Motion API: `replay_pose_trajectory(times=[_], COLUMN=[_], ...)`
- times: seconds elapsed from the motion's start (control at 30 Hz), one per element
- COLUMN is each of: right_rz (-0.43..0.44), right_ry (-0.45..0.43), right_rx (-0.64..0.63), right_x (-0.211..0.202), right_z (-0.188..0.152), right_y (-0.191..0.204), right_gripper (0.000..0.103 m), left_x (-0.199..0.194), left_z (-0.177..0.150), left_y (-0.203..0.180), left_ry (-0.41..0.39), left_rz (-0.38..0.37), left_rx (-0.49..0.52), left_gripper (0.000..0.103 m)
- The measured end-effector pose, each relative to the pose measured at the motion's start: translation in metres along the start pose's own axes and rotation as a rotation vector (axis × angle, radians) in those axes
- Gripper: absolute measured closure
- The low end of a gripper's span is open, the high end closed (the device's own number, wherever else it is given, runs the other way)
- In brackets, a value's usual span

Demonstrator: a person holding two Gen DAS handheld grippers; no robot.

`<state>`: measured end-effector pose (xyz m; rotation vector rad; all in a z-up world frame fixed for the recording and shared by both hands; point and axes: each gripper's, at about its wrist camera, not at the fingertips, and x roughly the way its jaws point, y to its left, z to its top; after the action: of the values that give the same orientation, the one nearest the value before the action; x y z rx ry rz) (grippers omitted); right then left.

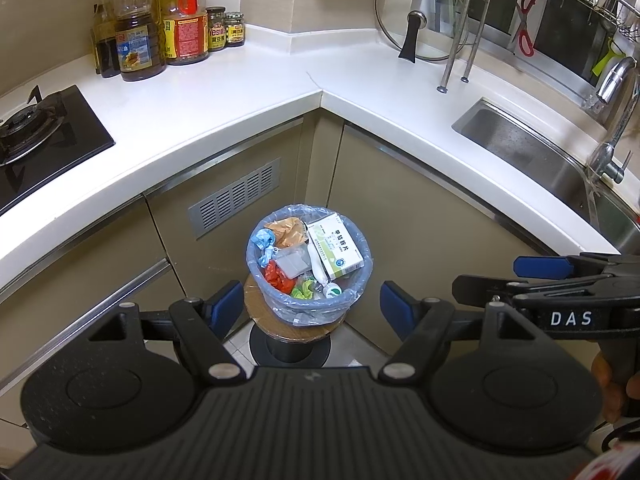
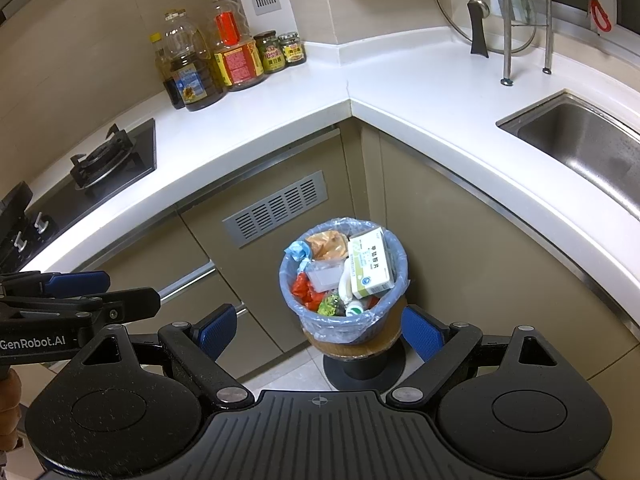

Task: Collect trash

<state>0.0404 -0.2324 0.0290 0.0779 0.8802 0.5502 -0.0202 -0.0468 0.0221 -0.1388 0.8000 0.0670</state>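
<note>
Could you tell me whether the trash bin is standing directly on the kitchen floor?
No, the trash bin stands raised on a round wooden stool with a black base, in the corner between the cabinets.

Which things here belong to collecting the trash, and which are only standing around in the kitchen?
For the job:
- bin with blue bag liner
- medicine box on top
- wrappers inside

Not part of it:
- oil bottles
- jars
- gas stove
- pot lid
- sink
- red scissors
</note>
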Motion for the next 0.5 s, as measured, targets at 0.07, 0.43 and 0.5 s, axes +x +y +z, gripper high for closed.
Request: replay_pose_trajectory(times=[0.07, 0.43, 0.5], right_rz=[0.001, 0.001, 0.0], right_ry=[-0.001, -0.001, -0.002], right_rx=[0.0, 0.001, 0.003], right_x=[-0.0003, -0.0005, -0.0005], right_z=[0.0003, 0.0004, -0.0001], right_y=[0.0005, 0.0017, 0.0021], right_gripper=[0.014, 0.014, 0.014], left_x=[-0.0002, -0.0014, -0.0016], left_z=[0.0003, -0.0004, -0.0003], left_y=[-0.0005, 0.0027, 0.0025], left_ry=[-0.001, -0.002, -0.002], left_rz=[0.001, -0.002, -0.002], left_rx=[0.0, 0.003, 0.004], left_gripper=[0.03, 0.03, 0.03])
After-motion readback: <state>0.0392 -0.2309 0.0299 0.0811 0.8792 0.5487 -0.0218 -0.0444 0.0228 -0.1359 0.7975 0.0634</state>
